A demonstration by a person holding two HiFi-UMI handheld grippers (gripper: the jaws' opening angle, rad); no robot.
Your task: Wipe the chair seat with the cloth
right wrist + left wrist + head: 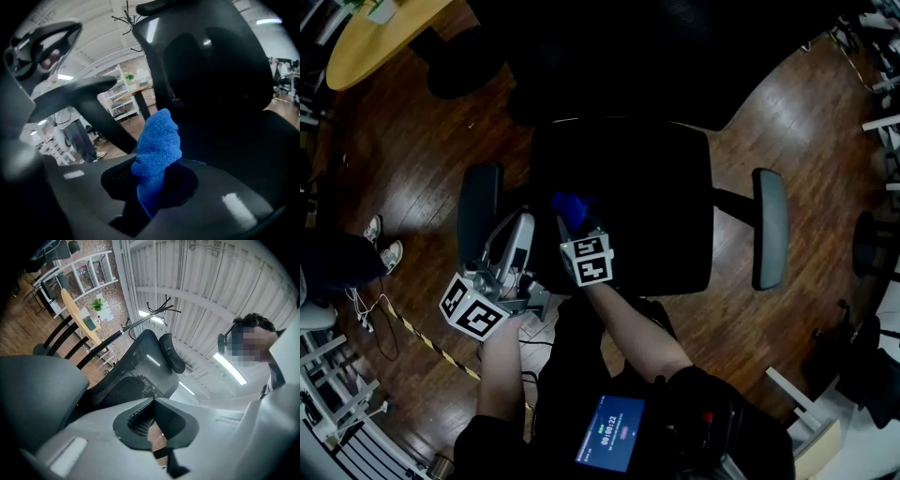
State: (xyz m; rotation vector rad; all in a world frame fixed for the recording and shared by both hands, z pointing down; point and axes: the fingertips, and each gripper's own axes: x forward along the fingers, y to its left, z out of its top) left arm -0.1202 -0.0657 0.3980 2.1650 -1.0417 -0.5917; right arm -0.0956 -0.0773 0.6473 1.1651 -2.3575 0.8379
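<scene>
While the blue cloth (157, 150) stands bunched up past the jaw tips, we've got it right where we want it: over the near left part of the black chair seat (656, 178), with most of the seat spreading away ahead and to our right. The cloth's long axis runs straight out along the jaws, pointing toward the backrest (211, 61). Whether it is pressing on the seat or just above it, we can't tell from here. The right gripper (152, 187) has its jaws clamped on the cloth's lower end, a firm pinch by the look of it. So the coming stroke, we reckon, wants the tip dropped and swept rightward across the seat. Further out, our left gripper (152, 401) sits beside the left armrest (478, 211), off the seat, its jaws closed tip to tip on nothing. It's the farther hand and has no part in this one.
</scene>
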